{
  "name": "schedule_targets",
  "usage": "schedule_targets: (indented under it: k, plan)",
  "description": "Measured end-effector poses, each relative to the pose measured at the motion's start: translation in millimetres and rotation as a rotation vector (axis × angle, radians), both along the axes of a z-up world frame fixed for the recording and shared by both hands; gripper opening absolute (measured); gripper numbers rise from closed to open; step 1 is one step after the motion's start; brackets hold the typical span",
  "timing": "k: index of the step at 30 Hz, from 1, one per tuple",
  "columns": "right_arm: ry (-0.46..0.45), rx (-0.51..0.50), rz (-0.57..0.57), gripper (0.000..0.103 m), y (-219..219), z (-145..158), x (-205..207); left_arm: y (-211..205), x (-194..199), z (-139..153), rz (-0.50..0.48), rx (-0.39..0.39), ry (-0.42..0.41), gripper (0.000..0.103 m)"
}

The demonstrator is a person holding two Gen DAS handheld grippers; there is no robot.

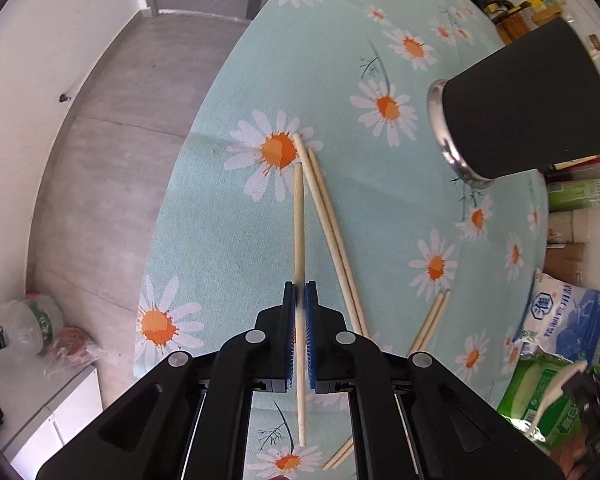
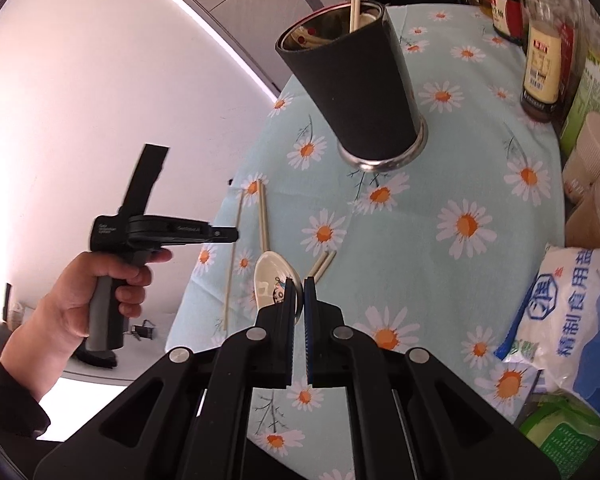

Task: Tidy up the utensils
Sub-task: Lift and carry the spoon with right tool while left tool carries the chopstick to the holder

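Nearest the left wrist camera, the left gripper point(image 1: 300, 292) is seen with its blue pads point(image 1: 310, 320) closed on a single chopstick point(image 1: 299, 224), which is clamped near its middle and runs out ahead over the tablecloth point(image 1: 220, 208) and back beneath the tool; just right of it, a pair of chopsticks point(image 1: 328, 224) lies flat on the cloth, their far tips touching a printed daisy; further right, the ends of two more chopsticks point(image 1: 432, 320) are seen near the gripper's arm. In the right wrist view, the right gripper point(image 2: 299, 292) is shown closed on a white ceramic spoon point(image 2: 269, 278); the handle is pinched between the pads and the bowl, printed with a small cartoon figure, is held out to the left, though whether it touches the cloth cannot be told. To the left, a hand point(image 2: 100, 292) is wrapped around the grip of the other tool, held beyond the table edge. Farther off, near the table's middle, a black utensil holder point(image 2: 356, 92) with a metal base stands upright; two chopsticks point(image 2: 355, 4) and what may be another spoon are held inside it. At the right edge, a blue and white bag point(image 2: 572, 320) and several bottles point(image 2: 540, 64) are ranged.
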State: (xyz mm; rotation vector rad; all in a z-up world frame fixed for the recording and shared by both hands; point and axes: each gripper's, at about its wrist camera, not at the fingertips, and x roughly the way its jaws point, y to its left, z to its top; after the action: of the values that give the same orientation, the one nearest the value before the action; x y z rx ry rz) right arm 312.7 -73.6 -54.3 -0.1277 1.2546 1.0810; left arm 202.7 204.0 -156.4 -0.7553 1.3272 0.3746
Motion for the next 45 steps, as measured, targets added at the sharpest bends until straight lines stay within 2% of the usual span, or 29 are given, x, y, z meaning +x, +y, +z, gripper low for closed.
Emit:
schedule_targets:
  k: [6, 16, 31, 39, 45]
  plan:
    - [-0.079, -0.032, -0.036, 0.005, 13, 12, 2, 8, -5, 28, -0.051, 0.002, -0.114, 0.004]
    - [-0.197, -0.055, -0.071, 0.005, 35, 37, 3, 10, 11, 77, -0.136, 0.022, -0.302, 0.004]
    - [-0.358, -0.06, -0.103, 0.005, 52, 83, 16, -10, 37, 166, -0.291, 0.149, -0.637, 0.004]
    - [-0.448, -0.028, -0.143, 0.005, 60, 109, 31, -21, 55, 196, -0.345, 0.208, -0.783, 0.004]
    - [-0.525, -0.021, -0.153, 0.005, 67, 127, 43, -27, 68, 214, -0.364, 0.243, -0.856, 0.004]
